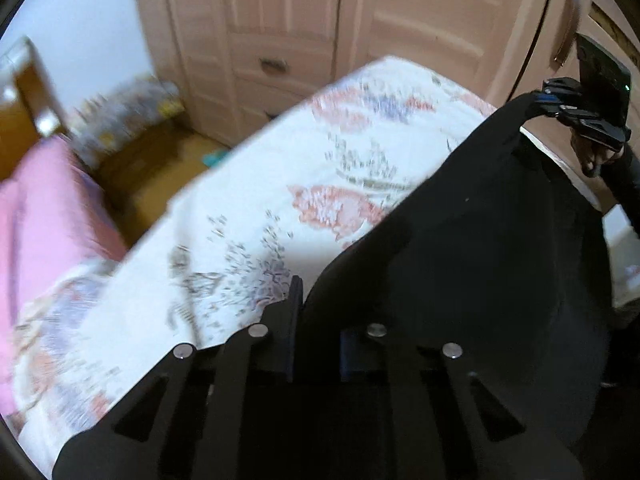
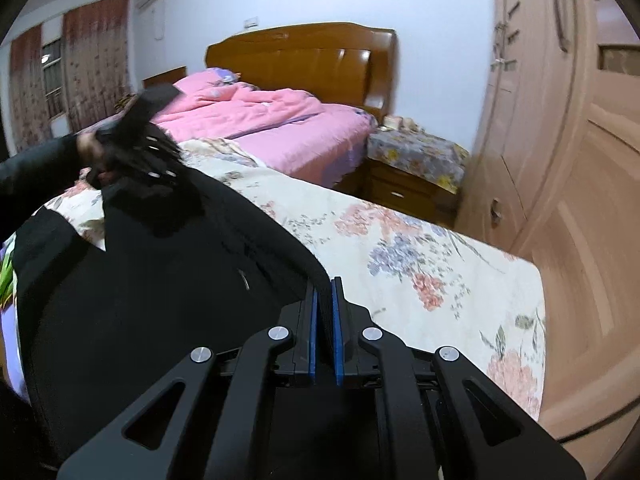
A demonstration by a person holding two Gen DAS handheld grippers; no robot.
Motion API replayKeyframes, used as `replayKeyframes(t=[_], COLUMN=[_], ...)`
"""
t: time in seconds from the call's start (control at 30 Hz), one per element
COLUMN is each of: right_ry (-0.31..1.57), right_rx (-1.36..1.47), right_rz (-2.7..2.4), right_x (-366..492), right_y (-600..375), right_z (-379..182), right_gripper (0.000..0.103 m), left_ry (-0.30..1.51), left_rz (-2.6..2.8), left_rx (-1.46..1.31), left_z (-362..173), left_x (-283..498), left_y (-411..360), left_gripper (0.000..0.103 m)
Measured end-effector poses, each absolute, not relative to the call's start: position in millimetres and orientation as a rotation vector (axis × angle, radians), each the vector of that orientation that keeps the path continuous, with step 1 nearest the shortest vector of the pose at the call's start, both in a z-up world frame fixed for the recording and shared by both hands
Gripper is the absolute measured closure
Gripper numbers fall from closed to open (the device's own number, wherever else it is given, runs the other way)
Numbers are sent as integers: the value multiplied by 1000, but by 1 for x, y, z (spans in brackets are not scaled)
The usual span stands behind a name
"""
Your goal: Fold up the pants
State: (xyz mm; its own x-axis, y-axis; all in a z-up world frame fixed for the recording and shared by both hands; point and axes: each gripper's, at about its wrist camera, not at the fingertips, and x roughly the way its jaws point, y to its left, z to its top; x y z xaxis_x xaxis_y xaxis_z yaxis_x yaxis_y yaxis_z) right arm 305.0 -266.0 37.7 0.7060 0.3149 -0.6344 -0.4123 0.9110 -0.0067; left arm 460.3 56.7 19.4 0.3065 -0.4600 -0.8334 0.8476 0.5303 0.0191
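Observation:
The black pants [image 1: 480, 260] hang lifted over a floral bedspread [image 1: 280, 180]. In the left wrist view my left gripper [image 1: 320, 332] is shut on their near edge, with dark cloth filling the gap between its fingers. At the upper right of that view my right gripper [image 1: 540, 98] holds the far corner up. In the right wrist view my right gripper [image 2: 325, 312] is shut on the pants [image 2: 160, 300], the cloth edge pinched between its blue pads. A hand in a dark sleeve holds the blurred left gripper [image 2: 160, 184] at the upper left.
A second bed with a pink quilt [image 2: 280, 128] and a wooden headboard [image 2: 304, 60] stands beyond. A nightstand [image 2: 412, 160] under a flowered cloth sits between the beds. Pinkish wardrobe doors [image 2: 560, 160] line the right side. A narrow strip of wooden floor [image 1: 160, 168] separates the beds.

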Motion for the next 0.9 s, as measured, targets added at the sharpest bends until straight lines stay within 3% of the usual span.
replayKeyframes(t=[0.33, 0.47, 0.67, 0.83, 0.87, 0.9], right_ry=[563, 605, 781, 797, 785, 769], right_rx=[-148, -68, -57, 5, 22, 42], right_rz=[455, 451, 430, 390, 380, 373], right_x=[166, 114, 95, 77, 69, 61], right_y=[-249, -250, -235, -236, -238, -240], right_z=[65, 36, -32, -35, -32, -32], right_gripper=[95, 94, 93, 81, 71, 52], left_ry=[504, 490, 680, 705, 703, 695], left_rz=[-623, -586, -552, -467, -450, -415], left_rx=[754, 788, 636, 431, 401, 348], left_z=[90, 63, -23, -36, -32, -26], left_x=[232, 144, 118, 115, 114, 108], left_y=[83, 85, 87, 104, 106, 110], left_gripper=[90, 90, 89, 78, 62, 33])
